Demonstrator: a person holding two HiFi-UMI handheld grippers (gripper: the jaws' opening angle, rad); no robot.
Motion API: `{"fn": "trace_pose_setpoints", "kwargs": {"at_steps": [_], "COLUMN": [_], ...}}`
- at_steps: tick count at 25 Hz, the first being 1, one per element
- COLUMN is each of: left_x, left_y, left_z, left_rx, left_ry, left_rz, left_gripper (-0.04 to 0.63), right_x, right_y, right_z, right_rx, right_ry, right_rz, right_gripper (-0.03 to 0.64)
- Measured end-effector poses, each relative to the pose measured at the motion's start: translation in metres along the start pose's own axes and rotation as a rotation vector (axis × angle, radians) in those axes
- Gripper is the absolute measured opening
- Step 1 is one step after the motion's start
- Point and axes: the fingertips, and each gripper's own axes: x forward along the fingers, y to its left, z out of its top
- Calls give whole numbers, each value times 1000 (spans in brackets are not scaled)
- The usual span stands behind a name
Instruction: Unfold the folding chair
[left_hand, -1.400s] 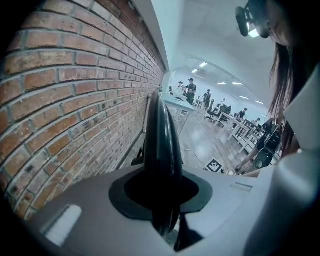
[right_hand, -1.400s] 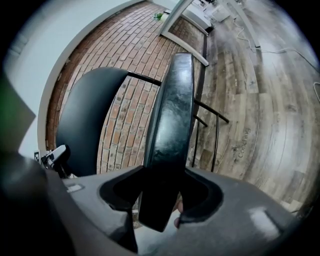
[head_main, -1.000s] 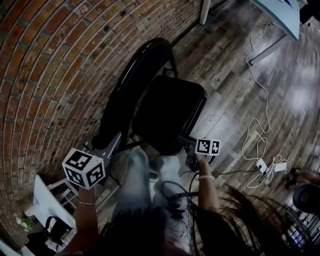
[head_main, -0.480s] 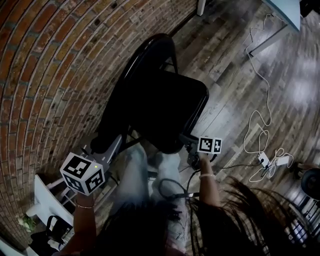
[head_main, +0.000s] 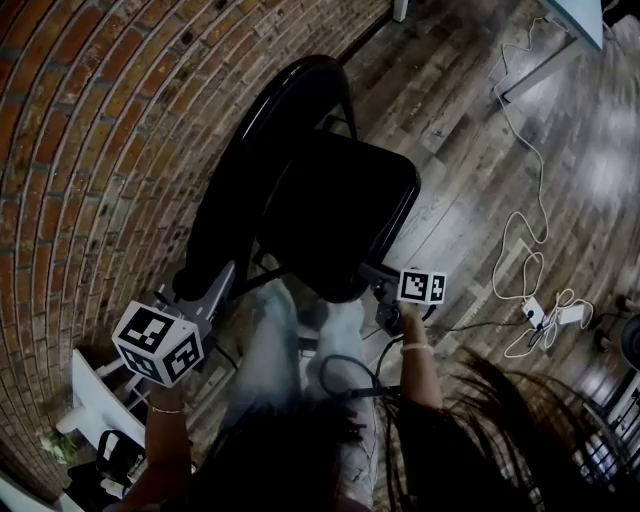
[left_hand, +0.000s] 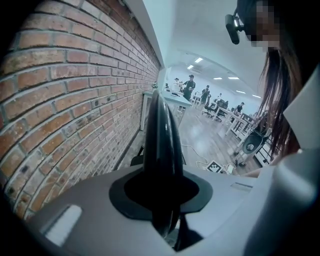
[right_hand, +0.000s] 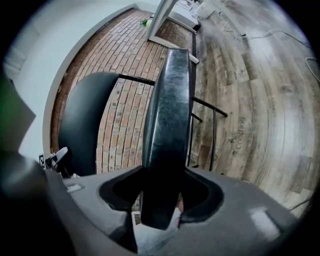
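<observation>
**Two tools grip a black folding chair, caught partway through opening**

Two hand-held tools are clamped on a black folding chair (head_main: 300, 190), which stands on a wooden floor (head_main: 470, 190) close beside a brick wall (head_main: 90, 130). The person holding them stands just in front of the chair and looks steeply down on it.

The left tool (head_main: 200, 285) has its jaws drawn fairly close together. They pinch the thin, glossy edge of the curved backrest (head_main: 262, 150), on the side nearest the wall. The right tool (head_main: 382, 280) has its jaws set wide apart, because they are closed around the thick padded front edge of the seat (head_main: 345, 205). In the right gripper view, the pad fills the gap between the jaws. The backrest shows off to the left, well apart from the seat, with the thin metal frame tubes between them.

The step in hand appears to be the opening itself: one tool holds the backrest while the other swings the seat away from it. The seat already presents a broad face to the camera above, so the chair looks to be open a good way. Whether the frame has reached its stop cannot be told.

The next move probably calls for holding the backrest steady and pressing the seat's front edge down and outward until the frame seats. Both grips should stay firm on the smooth surfaces. A loose white cable (head_main: 530, 240) lies on the floor to the right, well clear of the chair.
</observation>
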Motion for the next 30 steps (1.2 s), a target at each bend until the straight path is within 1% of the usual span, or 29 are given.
{"fn": "trace_pose_setpoints", "kwargs": {"at_steps": [13,16,23,30], "left_x": [5,9,18,21], "left_y": [22,31,49,65], "left_z": [7,7,8,11], "left_rx": [5,17,37,35], "left_ry": [-17,-22,6,13], "left_rz": [7,15,40,32], "left_gripper": [80,78,72,75], "right_x": [7,9,15,21], "right_y": [-4,-6,-11,-14], "right_z": [-2,-2,-3,-4], "right_rx": [16,23,38,52], "right_ry": [-4,-6,-8,-6], "right_rz": [11,14,20,18], "right_gripper": [212,212,213,215]}}
